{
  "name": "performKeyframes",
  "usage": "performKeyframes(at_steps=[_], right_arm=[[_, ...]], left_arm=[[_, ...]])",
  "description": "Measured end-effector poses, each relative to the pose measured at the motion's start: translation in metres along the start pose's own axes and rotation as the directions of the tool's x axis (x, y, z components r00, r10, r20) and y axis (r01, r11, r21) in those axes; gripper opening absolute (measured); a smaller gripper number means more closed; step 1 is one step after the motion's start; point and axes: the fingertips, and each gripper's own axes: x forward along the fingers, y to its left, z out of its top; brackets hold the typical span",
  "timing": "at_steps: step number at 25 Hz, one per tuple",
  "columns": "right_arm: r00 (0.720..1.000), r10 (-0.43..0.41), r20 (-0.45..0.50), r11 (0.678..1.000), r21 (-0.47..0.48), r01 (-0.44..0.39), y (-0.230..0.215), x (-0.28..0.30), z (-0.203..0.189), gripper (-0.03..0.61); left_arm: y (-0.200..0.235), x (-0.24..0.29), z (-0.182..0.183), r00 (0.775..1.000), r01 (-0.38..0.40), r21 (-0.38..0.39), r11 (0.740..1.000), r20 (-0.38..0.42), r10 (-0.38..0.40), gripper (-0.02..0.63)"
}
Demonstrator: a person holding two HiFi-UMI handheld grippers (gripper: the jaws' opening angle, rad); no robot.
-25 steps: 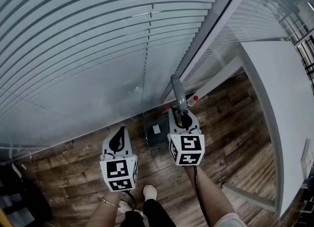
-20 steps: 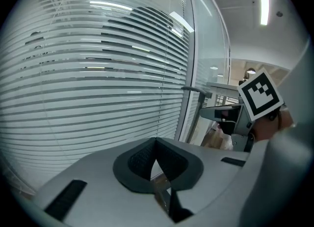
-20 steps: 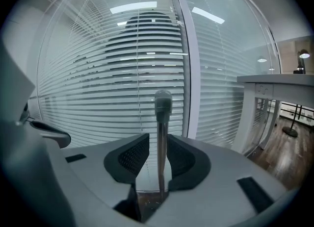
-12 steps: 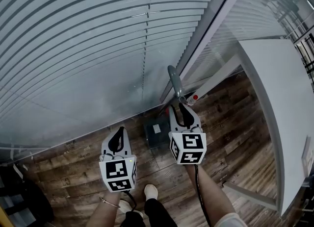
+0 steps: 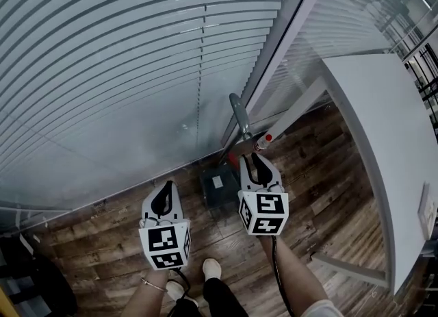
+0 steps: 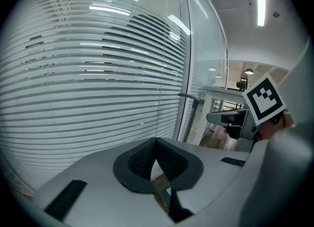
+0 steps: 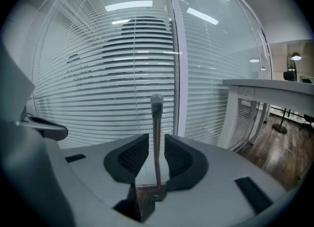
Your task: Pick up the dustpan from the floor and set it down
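- The dustpan (image 5: 217, 184) sits on the wooden floor (image 5: 328, 192) against the glass wall (image 5: 102, 103), its handle (image 7: 156, 133) upright.
- Right gripper (image 5: 254, 162): fingers (image 7: 128, 158) parted, holding nothing, with the handle in line with the gap and untouched.
- Left gripper (image 5: 166, 187): fingers closed together, empty.
- Likely risk: a sideways nudge from a finger topples the handle (nothing visibly braces it).
- Count: one dustpan, two grippers.

You see a dark grey dustpan (image 5: 217, 187) with a lighter grey handle (image 5: 238, 111), brown wood-grain floor (image 5: 321, 165), white horizontally slatted blinds (image 5: 102, 69).
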Motion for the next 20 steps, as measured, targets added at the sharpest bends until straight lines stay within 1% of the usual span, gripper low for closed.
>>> performKeyframes(at_steps=[4, 8, 10, 12, 15, 20], right_arm=[[0.999, -0.033, -0.029, 0.999, 0.012, 0.034, -0.003, -0.027, -0.001, 0.112], [0.997, -0.061, -0.039, 0.998, 0.031, 0.063, -0.004, -0.066, 0.013, 0.104], [0.996, -0.089, -0.026, 0.995, 0.046, 0.09, -0.008, -0.085, 0.025, 0.09], [0.992, -0.124, -0.013, 0.991, 0.05, 0.124, -0.011, -0.107, 0.039, 0.07], [0.987, -0.162, 0.013, 0.985, 0.057, 0.161, -0.01, -0.137, 0.061, 0.046], [0.987, -0.155, 0.043, 0.979, 0.143, 0.148, 0.008, -0.198, 0.115, 0.037]], left_arm=[[0.002, -0.016, 0.014, 1.0, 0.006, 0.004, 1.0, 0.01, -0.006, 0.009], [0.013, -0.042, 0.05, 0.998, -0.004, -0.026, 1.0, 0.06, 0.006, 0.009], [0.019, -0.056, 0.067, 0.997, -0.01, -0.046, 0.999, 0.082, 0.014, 0.009], [0.021, -0.073, 0.078, 0.996, -0.013, -0.075, 0.997, 0.085, 0.019, 0.009], [0.017, -0.098, 0.099, 0.995, 0.0, -0.099, 0.995, 0.1, 0.01, 0.009], [0.003, -0.158, 0.163, 0.986, 0.052, -0.096, 0.994, 0.163, -0.036, 0.009]])
